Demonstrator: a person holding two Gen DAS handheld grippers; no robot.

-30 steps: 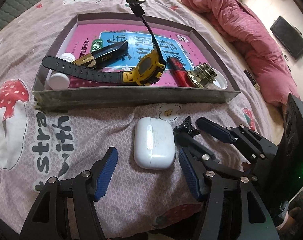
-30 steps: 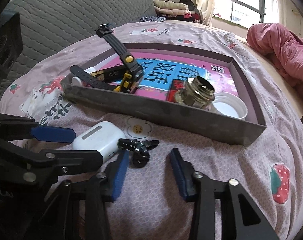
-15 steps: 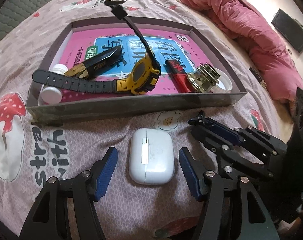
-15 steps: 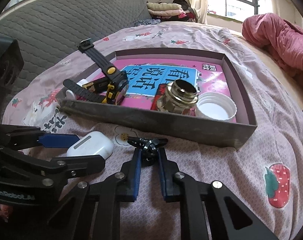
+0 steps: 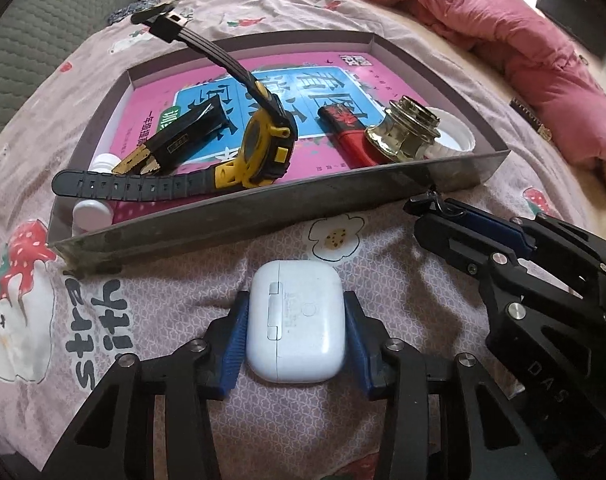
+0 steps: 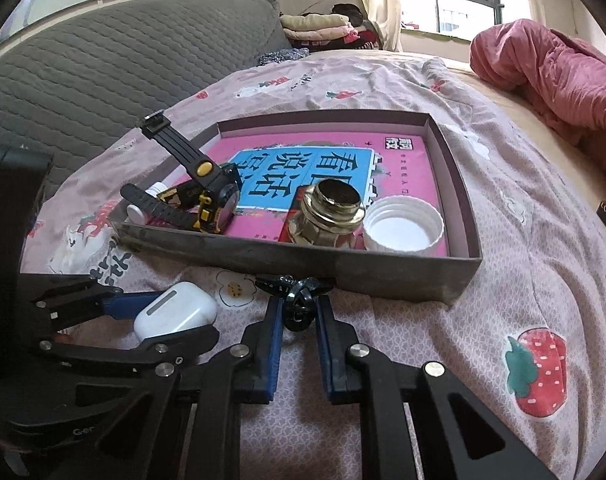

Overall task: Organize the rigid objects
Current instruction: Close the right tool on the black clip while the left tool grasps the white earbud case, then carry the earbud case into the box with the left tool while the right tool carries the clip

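My left gripper (image 5: 295, 330) is shut on a white earbud case (image 5: 296, 325), which also shows in the right wrist view (image 6: 175, 314), just above the pink bedsheet. My right gripper (image 6: 299, 316) is shut on a small black clip (image 6: 297, 300), seen in the left wrist view (image 5: 431, 203) at its fingertips. Both are just in front of a grey cardboard tray (image 5: 263, 216) (image 6: 383, 276). The tray holds a yellow-and-black watch (image 5: 259, 152), a black-and-gold box (image 5: 175, 144), a red lighter (image 5: 345, 128), a brass fitting (image 5: 403, 132) (image 6: 327, 216) and a white cap (image 6: 403, 226).
A small white bottle (image 5: 93, 214) lies in the tray's near left corner. A red quilt (image 5: 503, 40) (image 6: 555, 76) is bunched at the right. A grey quilted headboard (image 6: 103, 72) stands at the left, folded clothes (image 6: 323, 26) behind.
My left gripper has closed on the earbud case. My right gripper has closed on the black clip and lifted it toward the tray's front wall.
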